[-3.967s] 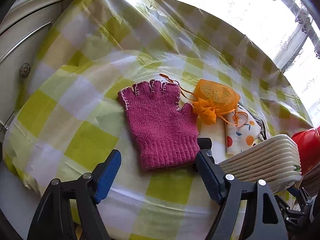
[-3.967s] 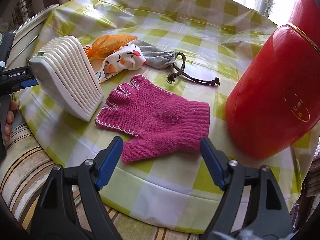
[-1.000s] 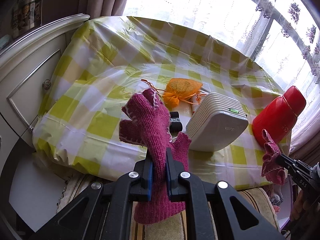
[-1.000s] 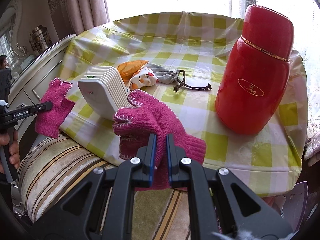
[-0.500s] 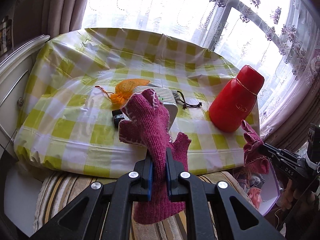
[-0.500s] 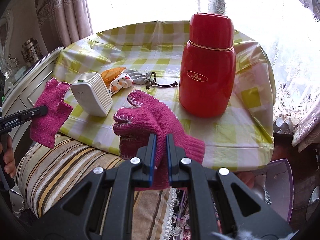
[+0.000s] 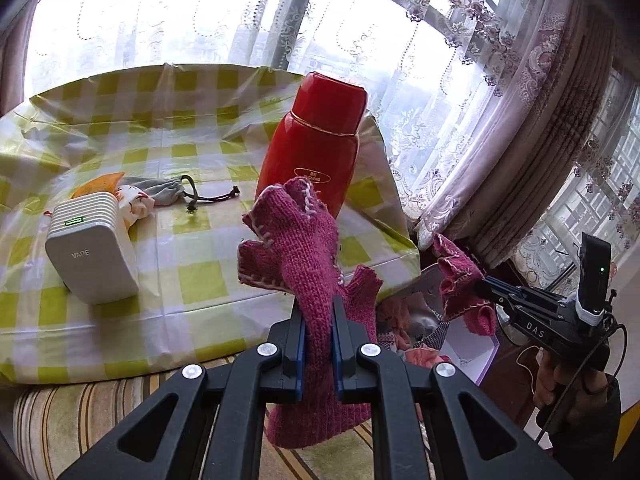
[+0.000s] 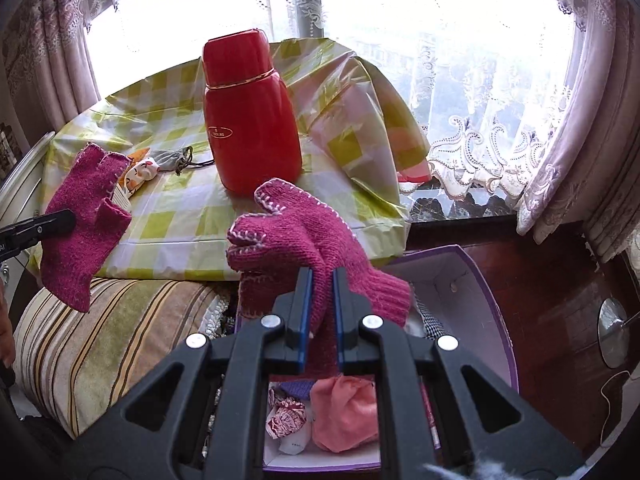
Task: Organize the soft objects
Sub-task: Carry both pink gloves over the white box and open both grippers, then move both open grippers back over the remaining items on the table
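Note:
My left gripper is shut on a pink knitted fingerless glove, held in the air off the table's near edge. My right gripper is shut on the matching pink glove and holds it above an open purple-rimmed box that has soft pink cloth items inside. The right gripper with its glove shows at the right of the left wrist view. The left glove shows at the left of the right wrist view.
A red thermos stands on the yellow-checked tablecloth. A white ribbed device, an orange pouch, a patterned pouch and a grey drawstring pouch lie there. A striped cushion lies below the table edge.
Both grippers, each still gripping its glove, have swung right, away from the table. The right glove is now over the open box.

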Action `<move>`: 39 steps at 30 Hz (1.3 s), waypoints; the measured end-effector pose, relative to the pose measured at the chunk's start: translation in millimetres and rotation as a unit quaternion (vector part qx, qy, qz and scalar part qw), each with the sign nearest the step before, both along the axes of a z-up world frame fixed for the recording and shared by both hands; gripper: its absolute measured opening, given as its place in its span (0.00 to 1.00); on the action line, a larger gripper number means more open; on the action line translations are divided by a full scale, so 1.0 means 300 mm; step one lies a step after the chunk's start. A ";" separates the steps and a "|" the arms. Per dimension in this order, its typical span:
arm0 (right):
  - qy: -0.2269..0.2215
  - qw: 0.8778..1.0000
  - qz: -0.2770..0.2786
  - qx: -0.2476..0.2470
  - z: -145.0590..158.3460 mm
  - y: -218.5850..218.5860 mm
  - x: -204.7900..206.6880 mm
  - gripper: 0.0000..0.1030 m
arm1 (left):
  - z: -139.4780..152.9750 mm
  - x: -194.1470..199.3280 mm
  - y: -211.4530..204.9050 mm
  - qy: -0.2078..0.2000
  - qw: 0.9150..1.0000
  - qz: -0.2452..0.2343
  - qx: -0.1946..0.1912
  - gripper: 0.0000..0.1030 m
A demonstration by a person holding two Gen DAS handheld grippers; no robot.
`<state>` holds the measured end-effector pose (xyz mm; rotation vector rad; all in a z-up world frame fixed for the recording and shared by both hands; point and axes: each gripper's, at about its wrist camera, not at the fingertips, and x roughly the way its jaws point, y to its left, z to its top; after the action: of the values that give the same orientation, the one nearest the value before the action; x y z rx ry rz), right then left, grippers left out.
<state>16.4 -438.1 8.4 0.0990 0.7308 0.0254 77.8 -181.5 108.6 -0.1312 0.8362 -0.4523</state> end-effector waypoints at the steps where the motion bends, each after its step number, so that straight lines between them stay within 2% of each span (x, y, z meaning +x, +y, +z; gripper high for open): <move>1: 0.003 1.000 -0.009 -0.002 -0.008 -0.025 -0.011 0.12 | -0.002 0.000 -0.030 0.001 1.000 -0.010 0.001 0.11; 4: 0.013 0.999 -0.033 -0.001 -0.030 -0.091 -0.043 0.13 | -0.013 -0.002 -0.113 0.008 0.999 -0.038 -0.001 0.11; 11: 0.030 0.995 -0.095 0.003 -0.073 -0.236 -0.103 0.20 | -0.046 -0.012 -0.265 0.025 0.996 -0.085 -0.001 0.11; 12: 0.031 0.995 -0.099 0.003 -0.074 -0.247 -0.112 0.23 | -0.049 -0.014 -0.285 0.026 0.996 -0.091 0.001 0.11; 14: 0.028 0.994 -0.105 0.004 -0.073 -0.264 -0.121 0.44 | -0.055 -0.015 -0.321 0.028 0.994 -0.101 0.003 0.11; 16: 0.023 0.994 -0.108 0.006 -0.071 -0.271 -0.128 0.52 | -0.063 -0.014 -0.353 0.033 0.994 -0.108 0.004 0.11; 19: 0.020 0.994 -0.106 0.011 -0.069 -0.276 -0.128 0.55 | -0.069 -0.016 -0.388 0.038 0.992 -0.121 0.001 0.11; 21: 0.019 0.994 -0.105 0.014 -0.071 -0.276 -0.128 0.56 | -0.082 -0.017 -0.416 0.045 0.990 -0.134 -0.001 0.15; 23: 0.018 0.994 -0.104 0.015 -0.072 -0.274 -0.127 0.57 | -0.110 -0.017 -0.443 0.058 0.988 -0.143 0.014 0.30; 24: 0.017 0.994 -0.103 0.017 -0.072 -0.273 -0.126 0.57 | -0.123 -0.016 -0.448 0.061 0.988 -0.140 0.020 0.43; 25: 0.017 0.995 -0.101 0.017 -0.073 -0.271 -0.125 0.57 | -0.132 -0.016 -0.445 0.063 0.989 -0.136 0.021 0.49; 31: 0.019 0.995 -0.093 0.018 -0.071 -0.252 -0.114 0.58 | -0.136 -0.013 -0.399 0.060 0.991 -0.118 0.027 0.49; 39: 0.015 0.998 -0.065 0.017 -0.049 -0.168 -0.079 0.66 | -0.110 -0.028 -0.301 0.042 0.995 -0.091 0.022 0.49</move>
<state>-7.2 -488.4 -6.3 0.1791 0.7528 -0.0890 69.5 -271.8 75.6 -0.0331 0.9441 -0.6028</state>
